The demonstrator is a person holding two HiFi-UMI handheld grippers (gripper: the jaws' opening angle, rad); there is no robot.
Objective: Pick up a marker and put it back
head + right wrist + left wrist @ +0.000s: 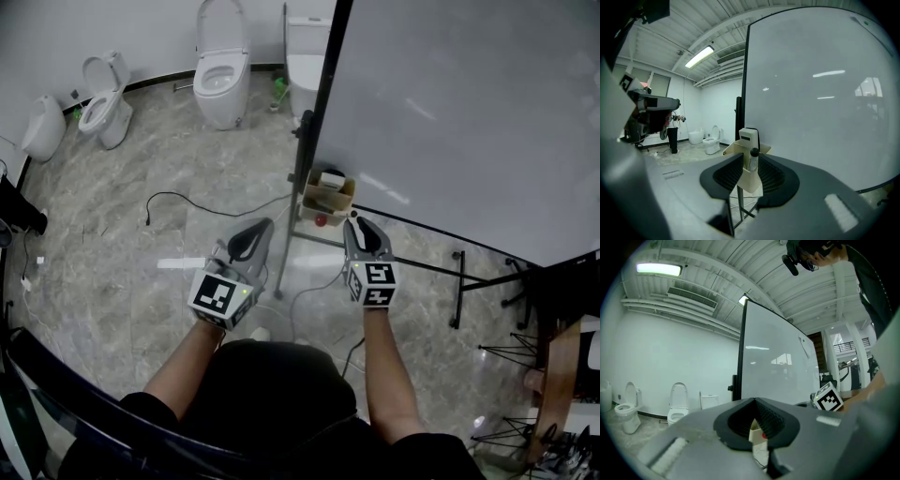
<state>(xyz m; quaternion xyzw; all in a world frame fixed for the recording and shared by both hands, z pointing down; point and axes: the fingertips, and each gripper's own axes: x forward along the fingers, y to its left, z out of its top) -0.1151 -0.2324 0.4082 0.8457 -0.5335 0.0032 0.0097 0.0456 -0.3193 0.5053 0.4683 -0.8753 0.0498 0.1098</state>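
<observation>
Right claw point(750, 164): jaws stand apart with a moderate gap, and the pads press on nothing. Looking along the jaws, the marker point(753, 158) sits in line with that gap. It is upright with its dark cap on top, and it rests in a small cardboard box point(749, 180) with flaps folded outward. A white block point(749, 136), possibly an eraser, stands in the same box right behind the marker; I cannot tell whether the two touch. The box hangs on the dark upright post point(738, 117) at the left edge of the whiteboard point(820, 93), whose face is blank apart from reflected ceiling lights. From the head view, my right claw's tips are just beside the box, at its lower right corner, and a small red item point(322, 220) shows at the box's lower edge; I cannot identify it. Left claw point(755, 401): jaws drawn together at the tips, holding nothing. Only a narrow slit behind the tips shows a piece of the box and the red spot. This claw hangs left of the post, apart from the box, over the marbled floor point(141, 272). Further off there are two toilets point(221, 75) along the far wall and a black cable point(187, 199) lying on the floor.
</observation>
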